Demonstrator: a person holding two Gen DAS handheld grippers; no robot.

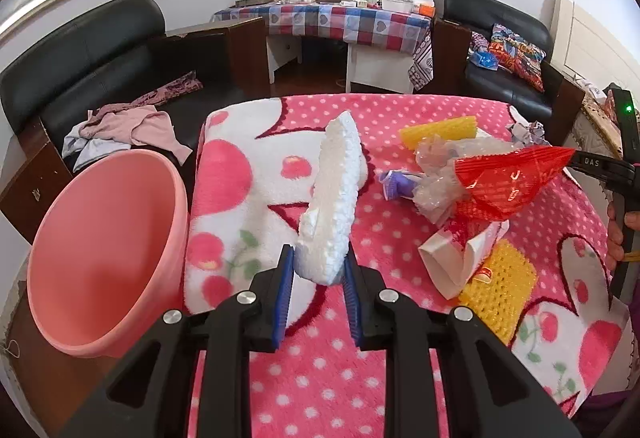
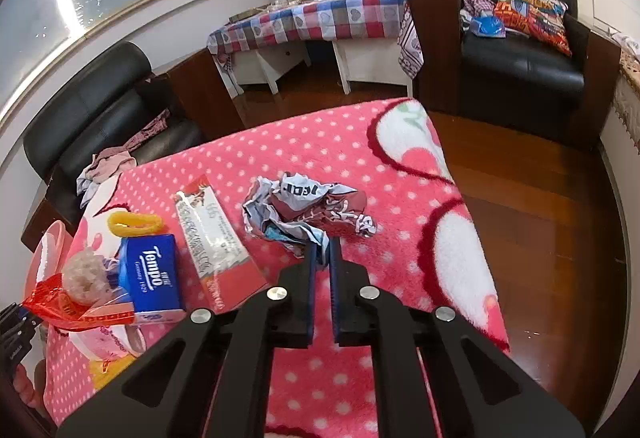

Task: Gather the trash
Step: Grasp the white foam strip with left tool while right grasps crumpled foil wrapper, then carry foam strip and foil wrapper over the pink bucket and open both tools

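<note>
Left fingers (image 1: 319, 266): I grip the near end of a white foam slab (image 1: 338, 197) between my blue pads; the slab juts up and away from me over the pink dotted blanket (image 1: 320, 378) that covers the desk.

Right fingers (image 2: 325, 252): nearly shut, pinched on the near edge of a crumpled paper wad (image 2: 308, 211), which lies on the blanket toward the far right corner of the desk.

Pink basin (image 1: 108, 254): beside the desk's left edge, its mouth tilted toward me.

Trash by the desk's right side, as my left camera shows it:
- red mesh bag (image 1: 508, 185), on top of the heap, touching the clear crinkled plastic (image 1: 436, 177);
- purple scrap (image 1: 396, 185), just left of the plastic;
- white folded carton (image 1: 460, 258), below the red bag;
- yellow ribbed piece (image 1: 440, 131), nearer the far edge;
- yellow mesh pad (image 1: 500, 298), nearer the front edge, partly under the carton.

Seen by my right camera along the desk's left part:
- blue Tempo tissue pack (image 2: 154, 274);
- long red-and-white box (image 2: 216, 242), between the pack and the wad;
- yellow ring (image 2: 134, 224), just beyond the pack.
</note>
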